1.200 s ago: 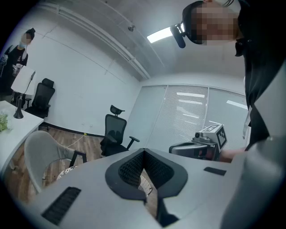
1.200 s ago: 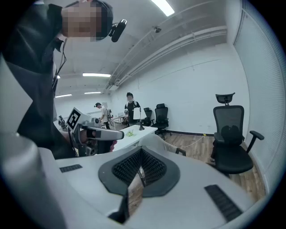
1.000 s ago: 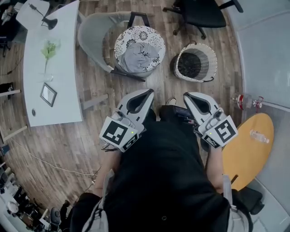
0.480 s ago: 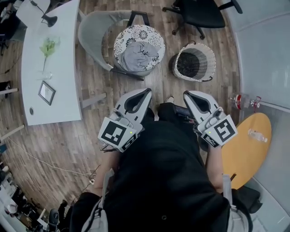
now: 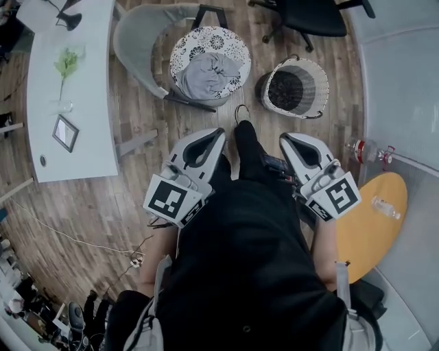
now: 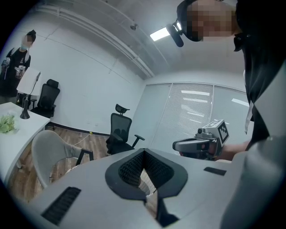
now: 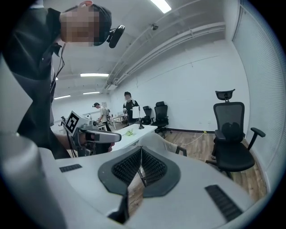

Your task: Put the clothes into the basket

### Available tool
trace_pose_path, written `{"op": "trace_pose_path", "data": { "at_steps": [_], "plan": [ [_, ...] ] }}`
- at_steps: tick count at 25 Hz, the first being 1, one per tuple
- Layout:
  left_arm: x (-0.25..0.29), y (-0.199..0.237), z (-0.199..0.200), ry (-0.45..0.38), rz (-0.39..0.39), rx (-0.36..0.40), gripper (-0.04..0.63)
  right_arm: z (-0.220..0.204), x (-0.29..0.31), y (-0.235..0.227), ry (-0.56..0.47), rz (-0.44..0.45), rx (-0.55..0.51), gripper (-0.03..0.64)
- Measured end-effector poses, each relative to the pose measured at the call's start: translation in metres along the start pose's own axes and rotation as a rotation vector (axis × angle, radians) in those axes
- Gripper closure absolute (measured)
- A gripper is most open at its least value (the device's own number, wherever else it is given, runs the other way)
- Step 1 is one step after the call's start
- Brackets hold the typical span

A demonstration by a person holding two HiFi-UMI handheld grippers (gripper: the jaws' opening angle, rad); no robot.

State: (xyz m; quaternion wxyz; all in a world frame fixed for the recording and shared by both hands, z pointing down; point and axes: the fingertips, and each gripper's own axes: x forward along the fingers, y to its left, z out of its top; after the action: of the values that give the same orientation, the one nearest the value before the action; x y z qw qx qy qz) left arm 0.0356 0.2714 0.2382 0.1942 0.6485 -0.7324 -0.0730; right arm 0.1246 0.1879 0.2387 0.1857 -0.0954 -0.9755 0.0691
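Both tongs clenched and empty during the approach.
Left tongs [image 5: 218, 132] and right tongs [image 5: 283, 138] grasp nothing; a shoe [image 5: 241, 137] has come forward between them, suggesting a step toward the work. Grey clothes [image 5: 209, 74] lie on the chair [image 5: 226, 42] well ahead of the left tongs, and the basket [image 5: 317, 88], apparently empty, stands well ahead of the right.

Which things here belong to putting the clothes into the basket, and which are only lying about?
For the job:
grey clothes, on the patterned chair seat
wicker basket
left tongs and right tongs, both shut and empty

Lying about:
white desk
plant
picture frame
black office chair
yellow table
bottle
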Motion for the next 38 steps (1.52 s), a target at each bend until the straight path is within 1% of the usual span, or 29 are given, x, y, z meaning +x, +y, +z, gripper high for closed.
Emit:
{"op": "trace_pose_path", "data": {
  "at_steps": [5,9,13,18,22,29,34,38],
  "plan": [
    [0.009,0.011,0.008,0.006,0.068,0.001,0.586,0.007,0.024,-0.016,0.001,0.081,-0.004,0.6],
    [0.023,0.021,0.02,0.004,0.117,-0.007,0.586,0.017,0.047,-0.038,0.005,0.124,-0.028,0.598],
    [0.039,0.028,0.032,0.0,0.169,0.001,0.586,0.022,0.069,-0.058,0.025,0.179,-0.05,0.598],
    [0.053,0.038,0.044,-0.003,0.244,-0.009,0.586,0.026,0.097,-0.077,0.045,0.269,-0.066,0.598],
    [0.059,0.05,0.05,-0.007,0.319,-0.008,0.586,0.027,0.121,-0.089,0.072,0.335,-0.091,0.598],
    [0.064,0.063,0.055,-0.034,0.461,-0.06,0.585,0.017,0.15,-0.098,0.129,0.469,-0.134,0.597],
    [0.073,0.062,0.043,-0.034,0.537,-0.113,0.586,-0.001,0.161,-0.105,0.181,0.524,-0.141,0.597],
    [0.081,0.061,0.034,-0.021,0.577,-0.146,0.586,-0.023,0.169,-0.11,0.24,0.557,-0.148,0.597]
  ]
}}
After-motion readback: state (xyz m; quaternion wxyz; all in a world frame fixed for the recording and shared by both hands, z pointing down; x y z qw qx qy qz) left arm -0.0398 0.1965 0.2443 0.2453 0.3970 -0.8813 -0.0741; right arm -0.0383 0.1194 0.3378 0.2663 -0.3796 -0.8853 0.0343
